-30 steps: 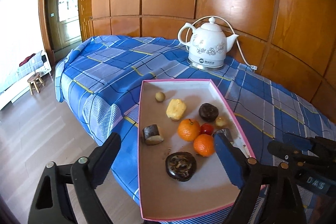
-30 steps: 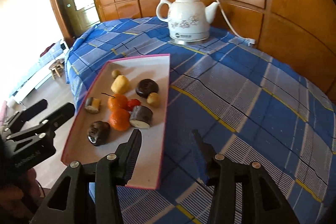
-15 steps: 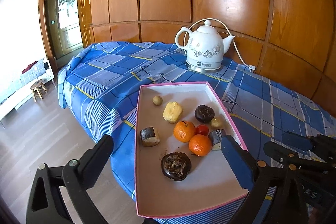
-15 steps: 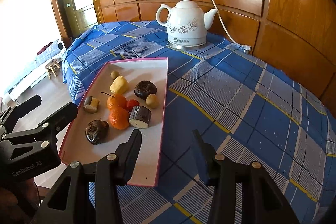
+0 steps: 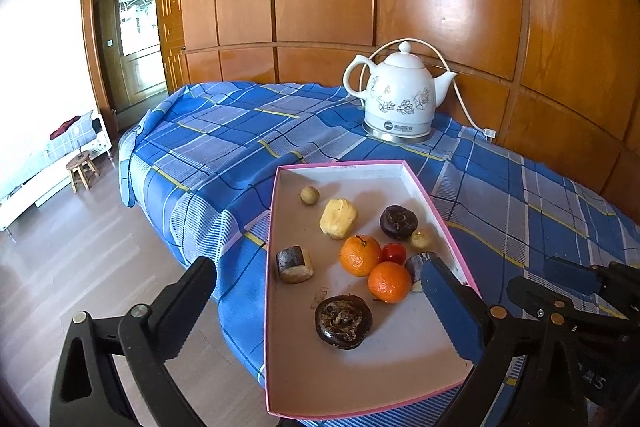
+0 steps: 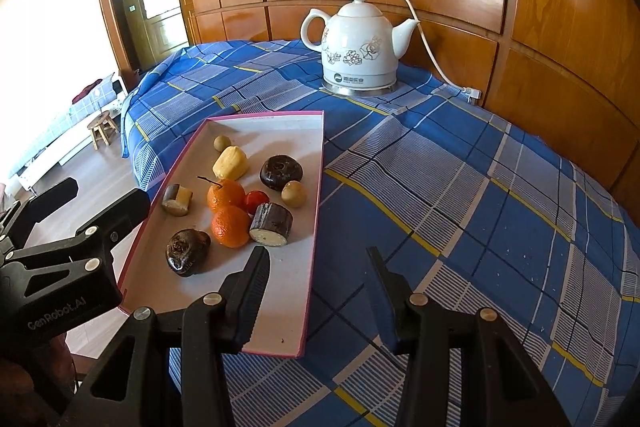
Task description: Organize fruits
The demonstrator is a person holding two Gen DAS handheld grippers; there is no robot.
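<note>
A pink-rimmed shallow box (image 5: 276, 219) (image 6: 316, 187) lies on the blue plaid cloth at the table's near-left edge. It holds two oranges (image 5: 360, 254) (image 6: 230, 225), a red tomato (image 5: 394, 253), a yellow peeled piece (image 5: 338, 218), dark round fruits (image 5: 343, 315) (image 6: 281, 172), cut dark-skinned chunks (image 5: 294, 264) (image 6: 271, 225) and small brownish balls (image 5: 309, 195). My left gripper (image 5: 320, 301) is open and empty, its jaws spanning the box's near half. My right gripper (image 6: 318, 277) is open and empty over the box's near right rim.
A white flowered electric kettle (image 5: 400, 97) (image 6: 360, 45) with a cord stands at the back by the wood-panelled wall. The table edge drops to the floor at left; a small stool (image 5: 82, 167) and a doorway lie beyond. Bare cloth (image 6: 480, 207) spreads right of the box.
Both grippers have drawn back and tilted up a little, so the box and kettle sit lower in both views. Both jaws stay open. The fruits have not moved.
</note>
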